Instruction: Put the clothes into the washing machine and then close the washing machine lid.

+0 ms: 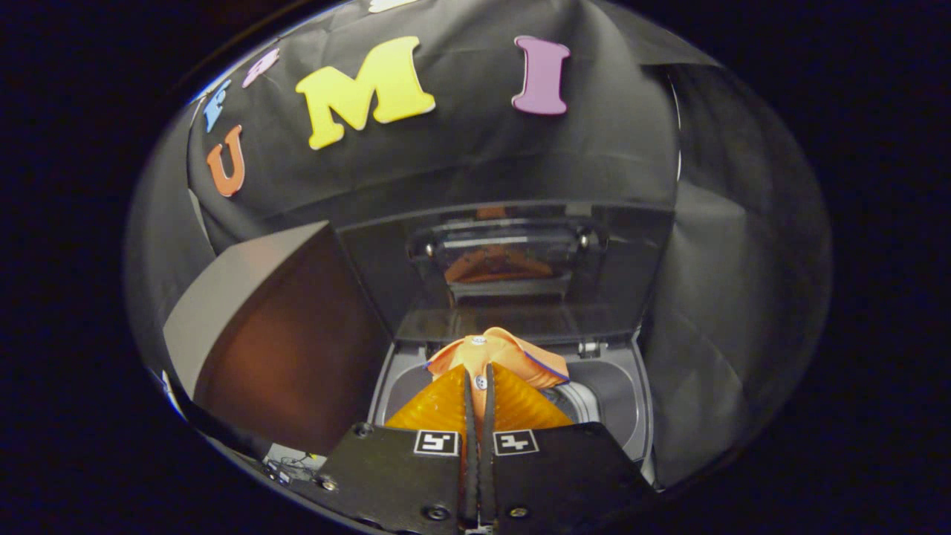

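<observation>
An orange polo shirt [496, 354] with a blue-edged collar and white buttons hangs from my gripper [480, 380], whose two fingers are shut on its button placket. The shirt is held over the open top of the grey washing machine [637, 401], just above the round drum opening [594, 394]. Beyond the shirt the machine's dark glass lid [513, 253] stands raised upright at the back, and it mirrors the orange cloth. The lower part of the shirt is hidden behind my fingers.
A brown box-like block with a pale top [275, 334] stands close to the left of the washing machine. Black cloth walls enclose the machine behind and on the right. Some small items and wires [291, 464] lie low at the left.
</observation>
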Tool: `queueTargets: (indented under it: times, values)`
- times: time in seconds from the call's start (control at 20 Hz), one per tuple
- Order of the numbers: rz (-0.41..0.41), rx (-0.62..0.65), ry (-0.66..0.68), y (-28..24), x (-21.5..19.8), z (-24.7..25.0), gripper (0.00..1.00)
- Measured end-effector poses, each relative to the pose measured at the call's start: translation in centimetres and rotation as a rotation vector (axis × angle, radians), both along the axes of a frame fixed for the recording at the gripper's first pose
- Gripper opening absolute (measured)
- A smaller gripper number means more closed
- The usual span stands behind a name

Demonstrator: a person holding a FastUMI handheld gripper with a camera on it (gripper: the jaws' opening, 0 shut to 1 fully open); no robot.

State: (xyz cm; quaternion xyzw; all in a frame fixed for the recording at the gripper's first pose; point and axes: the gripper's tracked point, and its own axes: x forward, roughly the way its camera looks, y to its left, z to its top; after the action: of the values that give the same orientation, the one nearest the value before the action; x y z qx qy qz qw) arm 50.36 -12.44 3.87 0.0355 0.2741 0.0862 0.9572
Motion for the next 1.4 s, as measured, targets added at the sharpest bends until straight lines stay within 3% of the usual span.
queueTargets:
  times: [0.55,1.1,1.25,1.4]
  values:
    - [-0.042,-0.075,0.343,-0.4,0.2,-11.4,0.04]
    - [-0.039,-0.087,0.363,-0.7,-0.1,-11.7,0.09]
    - [-0.065,-0.110,0.343,-1.3,0.2,-11.7,0.27]
    - [-0.059,-0.113,0.337,-1.1,-0.2,-11.6,0.61]
